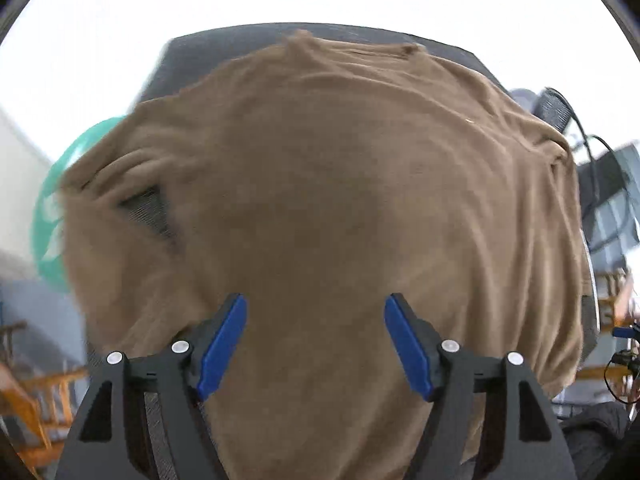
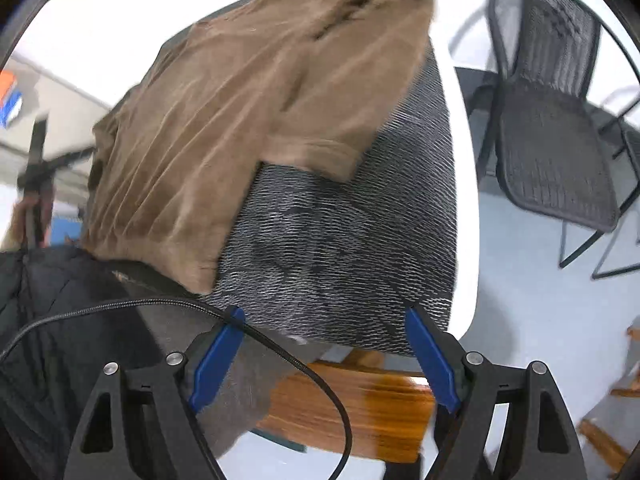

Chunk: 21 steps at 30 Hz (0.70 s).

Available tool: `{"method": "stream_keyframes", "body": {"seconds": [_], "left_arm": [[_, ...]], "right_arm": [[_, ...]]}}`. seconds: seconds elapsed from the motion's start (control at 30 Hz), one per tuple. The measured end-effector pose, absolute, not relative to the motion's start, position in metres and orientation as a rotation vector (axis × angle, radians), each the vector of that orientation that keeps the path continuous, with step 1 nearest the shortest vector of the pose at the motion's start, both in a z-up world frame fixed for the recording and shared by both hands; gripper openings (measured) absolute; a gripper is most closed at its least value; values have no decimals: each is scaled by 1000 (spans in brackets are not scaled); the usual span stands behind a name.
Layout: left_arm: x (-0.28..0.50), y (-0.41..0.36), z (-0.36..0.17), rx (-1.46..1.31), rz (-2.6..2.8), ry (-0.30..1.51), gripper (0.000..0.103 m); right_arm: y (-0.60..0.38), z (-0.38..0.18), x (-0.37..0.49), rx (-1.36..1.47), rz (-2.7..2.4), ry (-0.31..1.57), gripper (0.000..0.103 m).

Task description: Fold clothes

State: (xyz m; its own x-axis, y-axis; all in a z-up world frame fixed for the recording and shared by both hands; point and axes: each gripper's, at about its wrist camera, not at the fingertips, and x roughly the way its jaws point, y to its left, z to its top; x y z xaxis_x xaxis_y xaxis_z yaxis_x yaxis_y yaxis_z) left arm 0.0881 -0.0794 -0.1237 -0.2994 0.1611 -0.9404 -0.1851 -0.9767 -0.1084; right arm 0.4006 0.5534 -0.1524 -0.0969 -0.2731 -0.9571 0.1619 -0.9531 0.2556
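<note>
A brown T-shirt [image 1: 320,200] lies spread over a dark woven mat [image 1: 224,52] on a white round table. My left gripper [image 1: 316,344] is open and empty, just above the shirt's near part. In the right wrist view the same brown shirt [image 2: 224,120] lies on the far left part of the mat [image 2: 340,240], one sleeve [image 2: 316,152] pointing toward me. My right gripper [image 2: 324,356] is open and empty, over the mat's near edge and apart from the shirt. A black cable [image 2: 280,344] crosses in front of its left finger.
A teal basket [image 1: 52,208] sits at the shirt's left. A black mesh chair [image 2: 556,120] stands right of the white table [image 2: 464,200]. A wooden stool [image 2: 360,408] is below the table edge. A dark jacket [image 2: 48,320] is at the left.
</note>
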Motion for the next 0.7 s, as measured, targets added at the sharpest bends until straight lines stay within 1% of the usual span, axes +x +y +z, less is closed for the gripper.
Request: {"method": "stream_keyframes", "body": {"seconds": [0.1, 0.13, 0.2, 0.23, 0.37, 0.53, 0.6, 0.7], "left_arm": [[78, -47, -120, -1697, 2290, 111, 76], [76, -37, -118, -1693, 2264, 138, 76], [68, -29, -122, -1689, 2225, 166, 76], [65, -27, -122, -1684, 2217, 166, 76], [50, -27, -120, -1676, 2198, 160, 77], [34, -45, -135, -1714, 2201, 137, 78], [33, -50, -139, -1735, 2201, 122, 79], [33, -58, -142, -1760, 2204, 89, 79]], "right_arm": [[521, -137, 408, 1904, -1958, 102, 84], [521, -130, 412, 1893, -1888, 132, 84], [524, -114, 421, 1833, -1797, 91, 84], [526, -109, 423, 1813, -1786, 43, 84], [570, -90, 421, 1698, -1889, -360, 84], [628, -74, 419, 1389, -2042, -814, 84], [632, -71, 413, 1314, -2076, -902, 84], [633, -78, 399, 1272, -2131, -970, 84]]}}
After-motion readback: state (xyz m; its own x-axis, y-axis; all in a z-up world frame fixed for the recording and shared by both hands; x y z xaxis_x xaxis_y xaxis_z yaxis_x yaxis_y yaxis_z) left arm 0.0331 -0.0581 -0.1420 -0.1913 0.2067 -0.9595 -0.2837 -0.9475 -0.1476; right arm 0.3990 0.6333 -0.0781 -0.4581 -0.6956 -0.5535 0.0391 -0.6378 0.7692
